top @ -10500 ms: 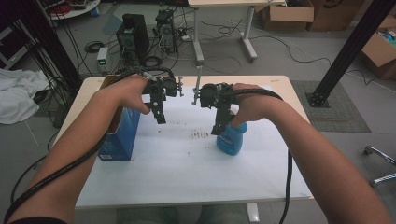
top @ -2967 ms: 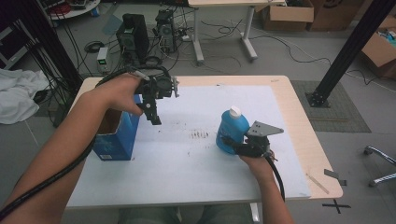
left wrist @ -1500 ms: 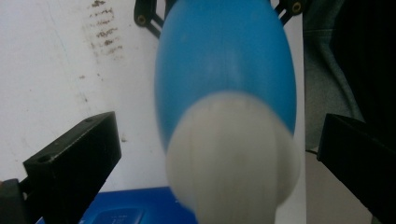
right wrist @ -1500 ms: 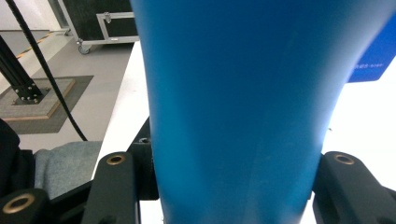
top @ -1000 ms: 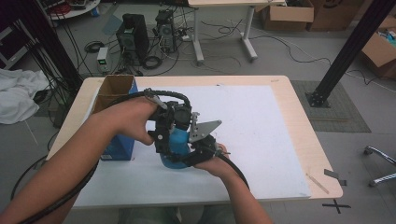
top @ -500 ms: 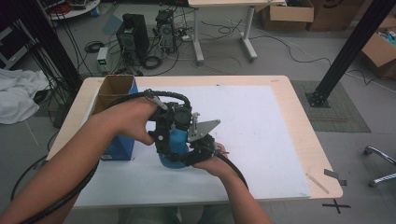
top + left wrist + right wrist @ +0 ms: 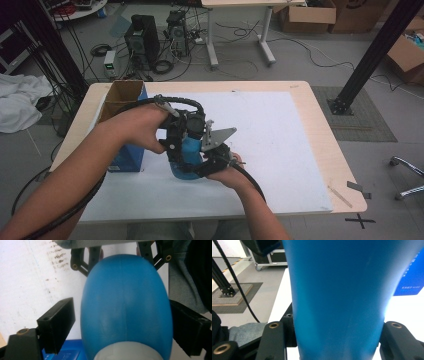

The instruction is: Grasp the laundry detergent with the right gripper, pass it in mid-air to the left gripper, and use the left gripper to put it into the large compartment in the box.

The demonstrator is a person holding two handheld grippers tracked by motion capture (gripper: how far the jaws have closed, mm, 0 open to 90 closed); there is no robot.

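A blue bottle (image 7: 186, 154) with a pale cap (image 7: 126, 352) stands left of centre on the white mat (image 7: 280, 140). My right gripper (image 7: 202, 161) is shut on its lower body, and in the right gripper view the bottle (image 7: 337, 290) sits tight between the jaws (image 7: 337, 340). My left gripper (image 7: 181, 131) comes down over the bottle's top. Its jaws have just been closing. In the left gripper view they flank the bottle (image 7: 125, 302), and the left pad (image 7: 57, 323) stands a little apart from it.
An open blue carton (image 7: 125, 105) with a cardboard-brown inside stands just left of the bottle, near the table's left edge. Cables trail from both grippers towards the person. The mat stretches bare to the right, with the wooden table edge (image 7: 330, 150) beyond.
Three seconds ago the right gripper held the bottle at the mat's right; it now holds it left of centre, under the left gripper. Over the last second both hands have kept still.
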